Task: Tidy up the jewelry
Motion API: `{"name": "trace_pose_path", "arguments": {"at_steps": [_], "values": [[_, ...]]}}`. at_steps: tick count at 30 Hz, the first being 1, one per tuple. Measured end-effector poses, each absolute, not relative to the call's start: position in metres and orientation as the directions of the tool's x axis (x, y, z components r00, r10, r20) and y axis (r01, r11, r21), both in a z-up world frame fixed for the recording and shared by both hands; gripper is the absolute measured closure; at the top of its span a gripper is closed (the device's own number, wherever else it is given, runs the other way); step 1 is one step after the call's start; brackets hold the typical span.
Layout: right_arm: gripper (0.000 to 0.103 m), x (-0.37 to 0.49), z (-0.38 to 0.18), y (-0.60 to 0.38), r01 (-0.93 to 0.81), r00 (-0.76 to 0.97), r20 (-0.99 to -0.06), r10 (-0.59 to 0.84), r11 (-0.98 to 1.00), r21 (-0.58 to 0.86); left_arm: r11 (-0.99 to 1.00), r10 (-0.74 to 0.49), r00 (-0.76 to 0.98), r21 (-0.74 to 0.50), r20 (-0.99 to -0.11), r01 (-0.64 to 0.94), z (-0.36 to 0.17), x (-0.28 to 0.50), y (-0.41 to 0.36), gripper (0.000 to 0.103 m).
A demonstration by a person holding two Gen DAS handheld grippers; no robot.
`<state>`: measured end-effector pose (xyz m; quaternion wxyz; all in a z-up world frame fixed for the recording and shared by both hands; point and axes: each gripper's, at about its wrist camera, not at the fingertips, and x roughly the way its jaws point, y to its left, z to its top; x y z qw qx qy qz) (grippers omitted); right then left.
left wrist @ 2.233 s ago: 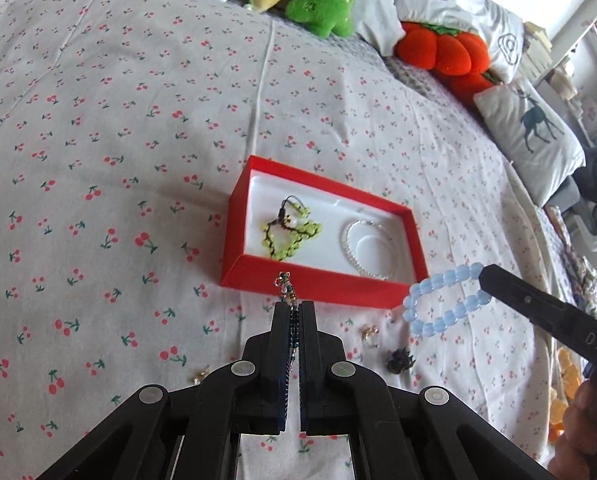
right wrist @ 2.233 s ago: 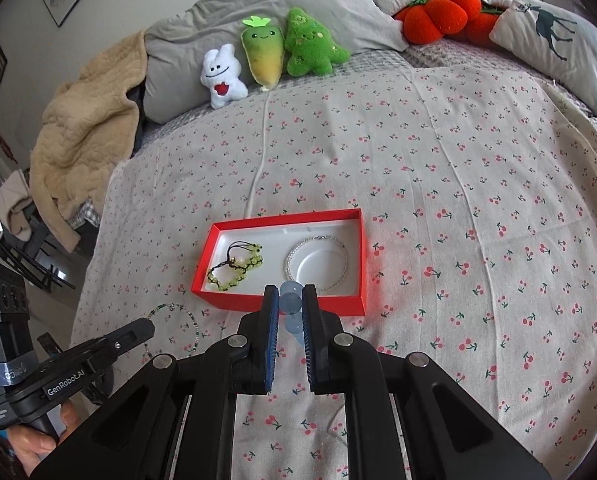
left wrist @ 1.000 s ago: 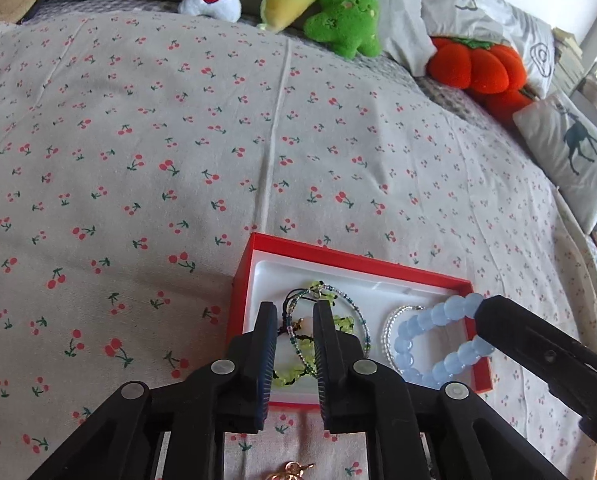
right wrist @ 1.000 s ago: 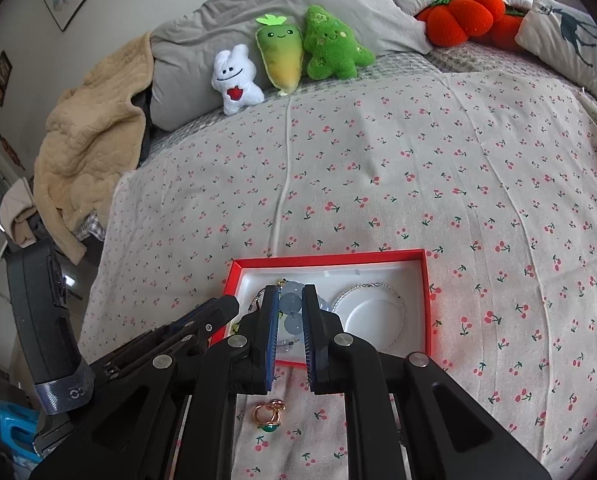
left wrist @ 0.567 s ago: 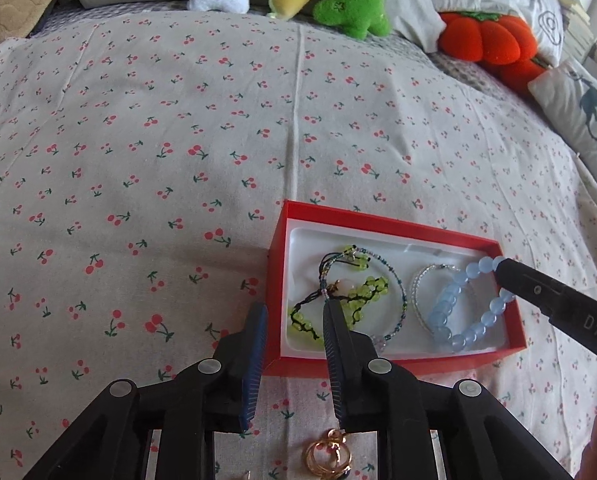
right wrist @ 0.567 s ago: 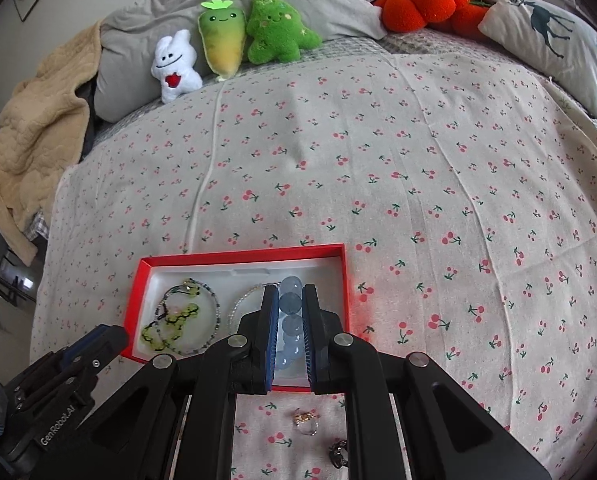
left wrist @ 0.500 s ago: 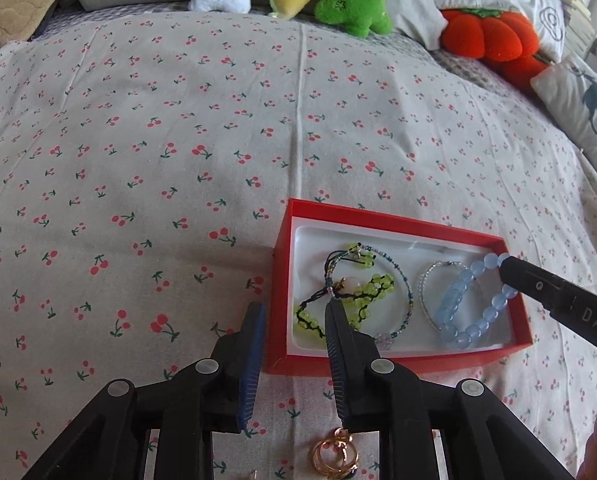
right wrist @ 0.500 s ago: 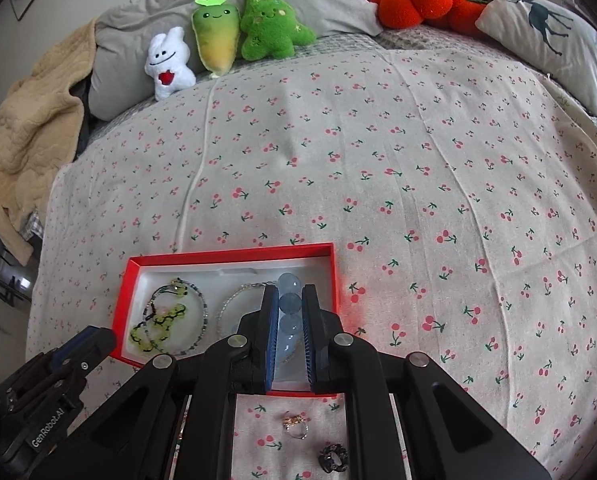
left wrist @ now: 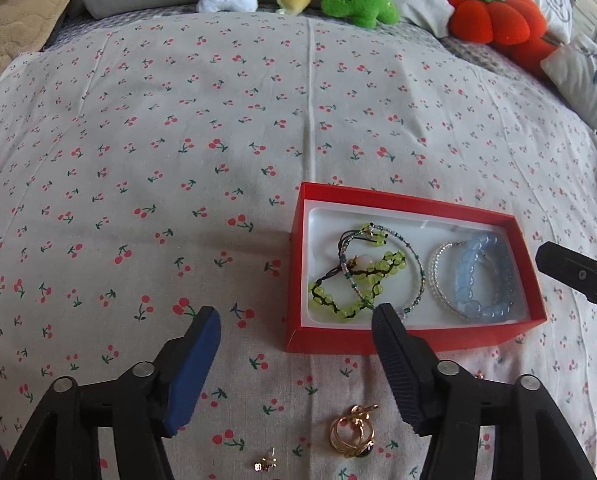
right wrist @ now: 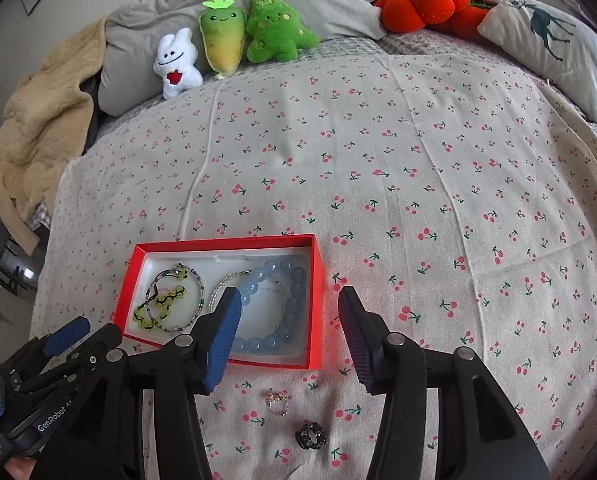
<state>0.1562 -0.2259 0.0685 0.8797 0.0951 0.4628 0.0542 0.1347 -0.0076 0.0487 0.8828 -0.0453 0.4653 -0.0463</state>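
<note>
A red box (left wrist: 414, 338) (right wrist: 316, 304) with a white lining lies on the cherry-print bedspread. In it lie a light blue bead bracelet (left wrist: 483, 280) (right wrist: 294, 304), a silver bracelet (left wrist: 438, 280), a green bead bracelet (left wrist: 362, 280) (right wrist: 162, 304) and a thin beaded bracelet (left wrist: 412, 276). My left gripper (left wrist: 296, 316) is open and empty, just in front of the box. My right gripper (right wrist: 288, 304) is open and empty over the box's right front corner. On the spread near the box lie a gold ring (left wrist: 352, 432), a small stud (left wrist: 264, 465), a ring (right wrist: 277, 400) and a dark ring (right wrist: 310, 436).
Plush toys (right wrist: 234, 40) and pillows (right wrist: 546, 36) line the head of the bed. A beige blanket (right wrist: 38, 136) hangs at the left. The bedspread (left wrist: 178, 140) stretches wide around the box. The right gripper's tip (left wrist: 578, 276) shows beside the box's right side.
Both grippers have opened and pulled back. The blue bead bracelet now lies in the box, let go by the right gripper; the thin beaded bracelet lies there too, released by the left.
</note>
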Motion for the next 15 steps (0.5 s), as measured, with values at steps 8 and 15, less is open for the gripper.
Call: {"name": "trace_pose_path", "arguments": {"at_steps": [8,15], "values": [[0.036,0.127,0.074,-0.218,-0.056,0.545,-0.822,0.163,0.986,0.158,0.994,-0.104,0.529,-0.108,-0.842,0.024,0.048,0.115,-0.006,0.019],[0.035,0.106,0.055,-0.214,-0.096,0.483,-0.868,0.116,0.992,0.079,0.995,-0.099,0.495,-0.098,-0.863,0.028,0.039,0.094,0.005,0.015]]}}
